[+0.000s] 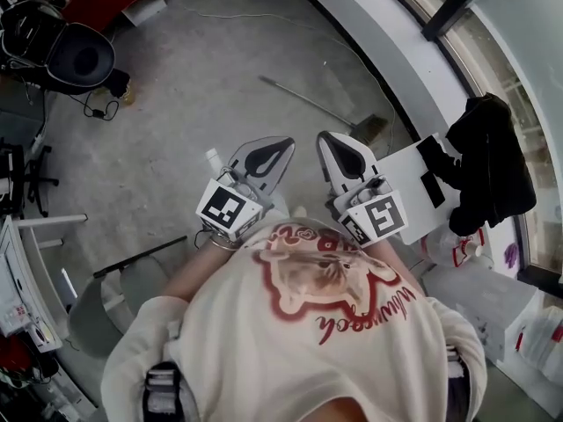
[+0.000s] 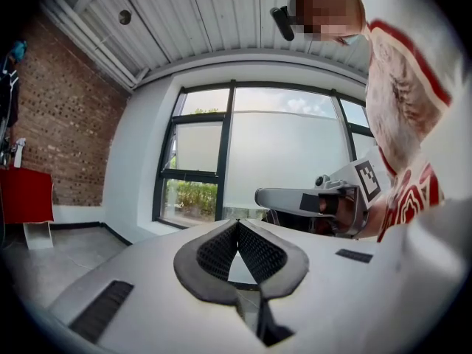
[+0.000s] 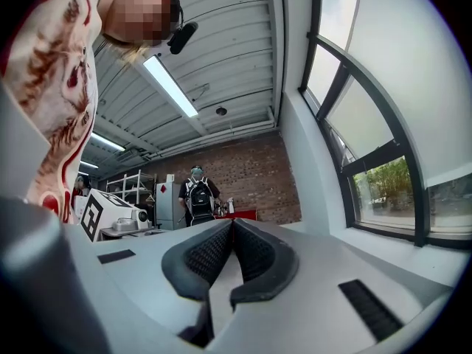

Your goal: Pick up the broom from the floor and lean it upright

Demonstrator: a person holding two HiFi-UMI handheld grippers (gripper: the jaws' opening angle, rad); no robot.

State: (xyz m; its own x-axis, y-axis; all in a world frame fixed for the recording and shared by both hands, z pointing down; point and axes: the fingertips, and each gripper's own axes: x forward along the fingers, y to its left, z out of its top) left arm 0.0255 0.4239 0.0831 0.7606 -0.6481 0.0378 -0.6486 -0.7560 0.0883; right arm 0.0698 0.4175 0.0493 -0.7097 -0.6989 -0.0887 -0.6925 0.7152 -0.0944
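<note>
You are holding your left hand-held gripper and right hand-held gripper clenched on nothing, side by side, the broom lying flat on the floor ahead, apart from both

One broom, one chair, two grippers: left gripper, right gripper

We find the broom on the floor by its right edge (head toward the jacket); the chair stands far left.
</note>
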